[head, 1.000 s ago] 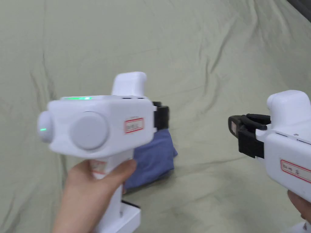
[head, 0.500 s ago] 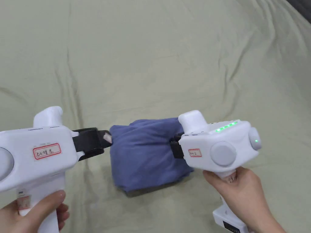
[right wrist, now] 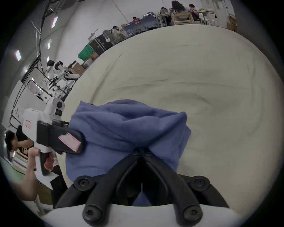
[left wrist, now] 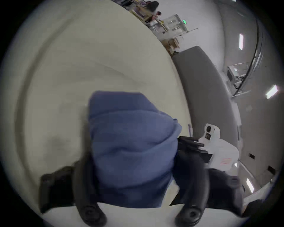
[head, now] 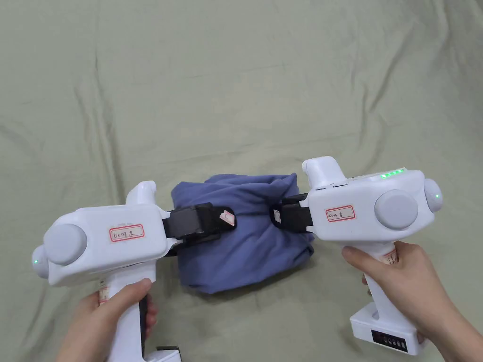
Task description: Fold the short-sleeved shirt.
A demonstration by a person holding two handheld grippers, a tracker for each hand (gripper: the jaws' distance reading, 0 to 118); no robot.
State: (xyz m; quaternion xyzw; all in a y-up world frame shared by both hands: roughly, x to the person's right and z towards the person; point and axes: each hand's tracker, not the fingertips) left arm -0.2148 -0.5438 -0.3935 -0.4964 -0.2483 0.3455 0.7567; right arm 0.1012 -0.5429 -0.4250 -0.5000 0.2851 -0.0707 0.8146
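Note:
The blue short-sleeved shirt (head: pixel 245 250) lies as a thick folded bundle on the pale green sheet (head: pixel 236 94). My left gripper (head: pixel 224 219) reaches in from the left. In the left gripper view its jaws stand wide apart around the shirt (left wrist: pixel 130 130), so the left gripper (left wrist: pixel 135 153) is open. My right gripper (head: pixel 277 216) comes in from the right. In the right gripper view its jaws meet on a gathered ridge of the shirt (right wrist: pixel 123 126), so the right gripper (right wrist: pixel 140 151) is shut on the cloth. The two grippers face each other across the bundle.
The wrinkled sheet spreads widely on all sides of the bundle. A dark grey strip (left wrist: pixel 207 92) borders the sheet's far side. Beyond the edge are desks with seated people (right wrist: pixel 176 9), boxes and equipment (right wrist: pixel 61 72).
Both grippers have come down from near the camera to the shirt. The left one moved from beside its left edge to around it. The right one now pinches the right side.

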